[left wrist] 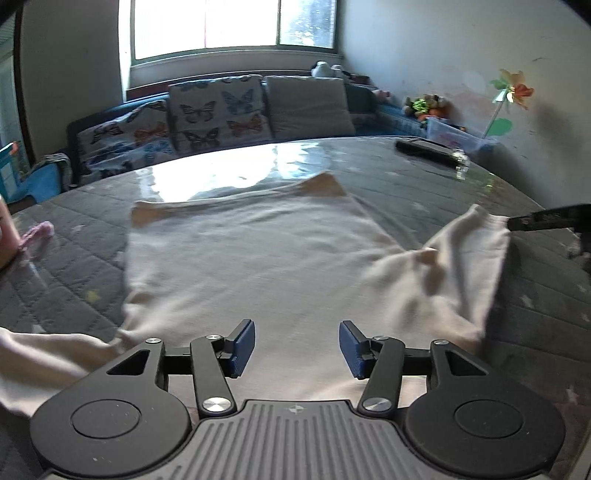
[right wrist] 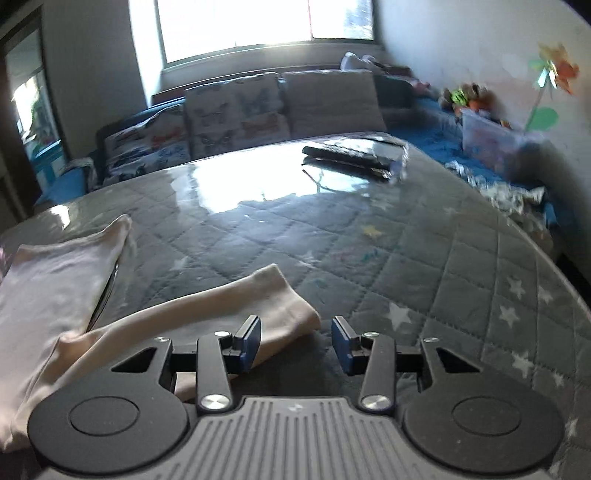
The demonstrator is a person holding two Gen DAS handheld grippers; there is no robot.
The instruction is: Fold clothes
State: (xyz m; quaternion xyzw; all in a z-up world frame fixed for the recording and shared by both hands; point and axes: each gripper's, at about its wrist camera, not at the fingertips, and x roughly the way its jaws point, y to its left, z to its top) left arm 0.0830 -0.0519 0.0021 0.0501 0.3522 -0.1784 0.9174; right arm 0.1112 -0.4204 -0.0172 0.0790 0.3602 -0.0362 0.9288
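the garment (left wrist: 251,258) is pale cream, unpatterned. the table cover (right wrist: 424,266) is grey, diamond-quilted, with white stars at 4 o'clock. one cushion (left wrist: 216,110) carries multicoloured butterflies on white; the cushion at its 3 o'clock (left wrist: 308,107) is plain grey. gripper pads (left wrist: 245,349) are blue.

A bright window (left wrist: 232,26) fills the far wall, its glare pooling on the glossy grey quilted surface (right wrist: 424,258), which is printed with pale stars. Behind runs a blue sofa (left wrist: 391,118) with butterfly-print cushions (left wrist: 218,110) and a plain grey cushion (left wrist: 308,107). The right-hand wall (left wrist: 443,48) is off-white, with a paper flower decoration (left wrist: 511,92) on it. Soft toys (left wrist: 426,105) sit in the corner.
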